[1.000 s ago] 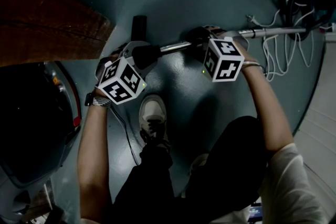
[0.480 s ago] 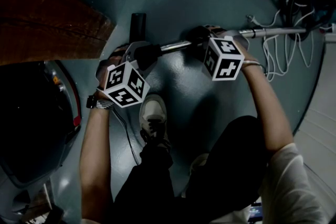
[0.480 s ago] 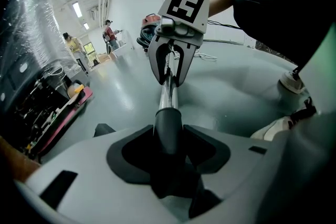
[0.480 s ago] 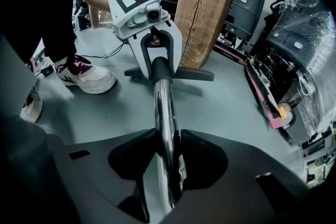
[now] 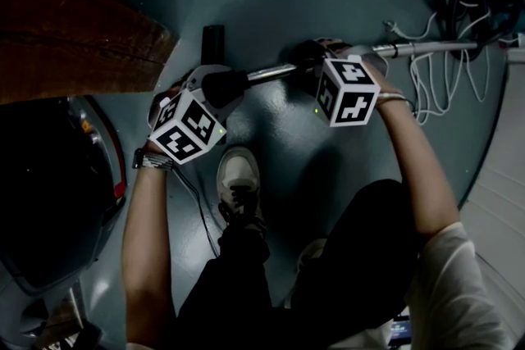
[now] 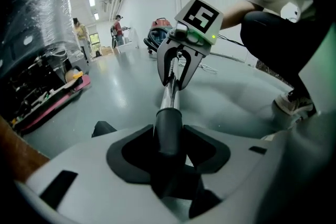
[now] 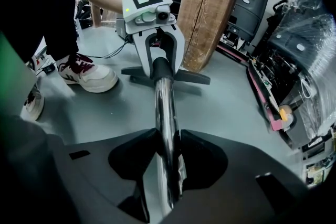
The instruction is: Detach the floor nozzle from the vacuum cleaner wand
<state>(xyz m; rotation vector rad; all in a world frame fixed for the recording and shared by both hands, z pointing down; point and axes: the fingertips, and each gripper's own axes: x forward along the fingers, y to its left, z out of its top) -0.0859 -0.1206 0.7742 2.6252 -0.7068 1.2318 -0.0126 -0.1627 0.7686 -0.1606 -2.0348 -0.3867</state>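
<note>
Your left gripper [image 6: 169, 150] is clamped on the black neck [image 6: 168, 126] of the floor nozzle [image 7: 191, 77], which rests on the floor just beyond it. Your right gripper [image 7: 167, 157] is closed around the chrome wand [image 7: 164, 105], facing the left one. Neck and wand are joined between them.
</note>
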